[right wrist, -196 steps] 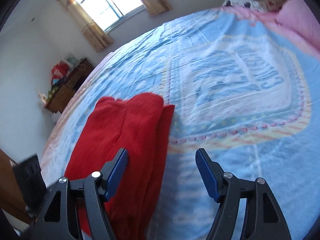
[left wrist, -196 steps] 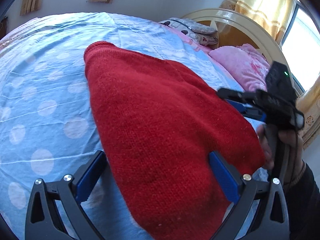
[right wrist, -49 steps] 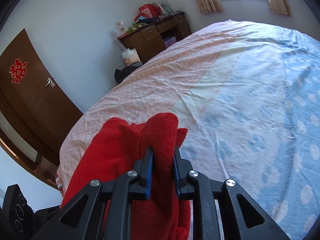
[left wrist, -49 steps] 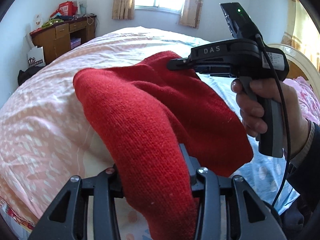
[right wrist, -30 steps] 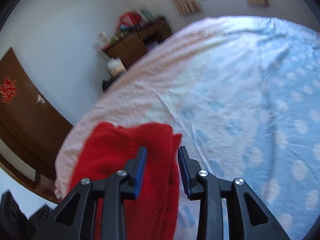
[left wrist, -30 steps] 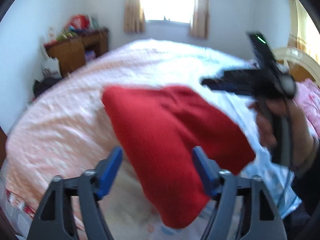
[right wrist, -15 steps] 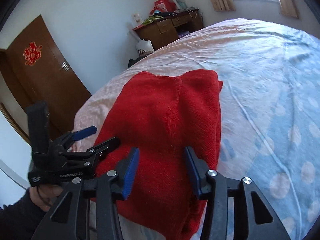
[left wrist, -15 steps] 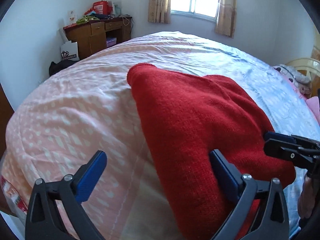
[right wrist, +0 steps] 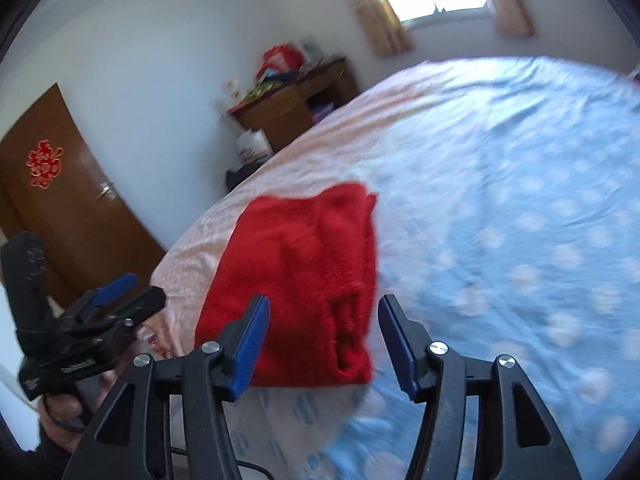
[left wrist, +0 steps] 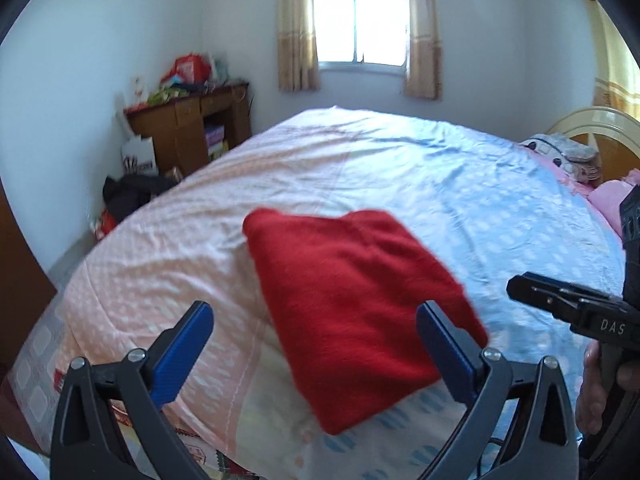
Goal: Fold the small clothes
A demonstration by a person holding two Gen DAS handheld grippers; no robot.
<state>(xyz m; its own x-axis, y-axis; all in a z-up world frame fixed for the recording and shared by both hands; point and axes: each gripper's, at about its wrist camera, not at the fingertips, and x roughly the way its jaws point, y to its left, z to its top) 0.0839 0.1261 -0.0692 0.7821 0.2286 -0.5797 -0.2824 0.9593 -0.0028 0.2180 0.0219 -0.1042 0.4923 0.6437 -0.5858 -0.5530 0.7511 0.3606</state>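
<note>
Both wrist cameras look down along their claws at the bed [left wrist: 400, 168]; both share the red garment [right wrist: 304, 272] and window [left wrist: 360, 24].

Bedroom, white walls. Daylight came through a window [left wrist: 358, 24] on the far wall, flanked by tan curtains [left wrist: 298, 28]. A large bed [left wrist: 400, 168] filled most of the room, its cover pink toward the foot and blue with pale dots toward the head; a cream curved headboard [left wrist: 592, 120] and pink pillows [left wrist: 612, 200] stood at the right. A cluttered wooden desk [left wrist: 188, 128] sat in the left corner, a white bag [left wrist: 138, 156] and dark bundle [left wrist: 128, 194] beside it. A brown door [right wrist: 60, 200] carried a red paper ornament [right wrist: 44, 162].
</note>
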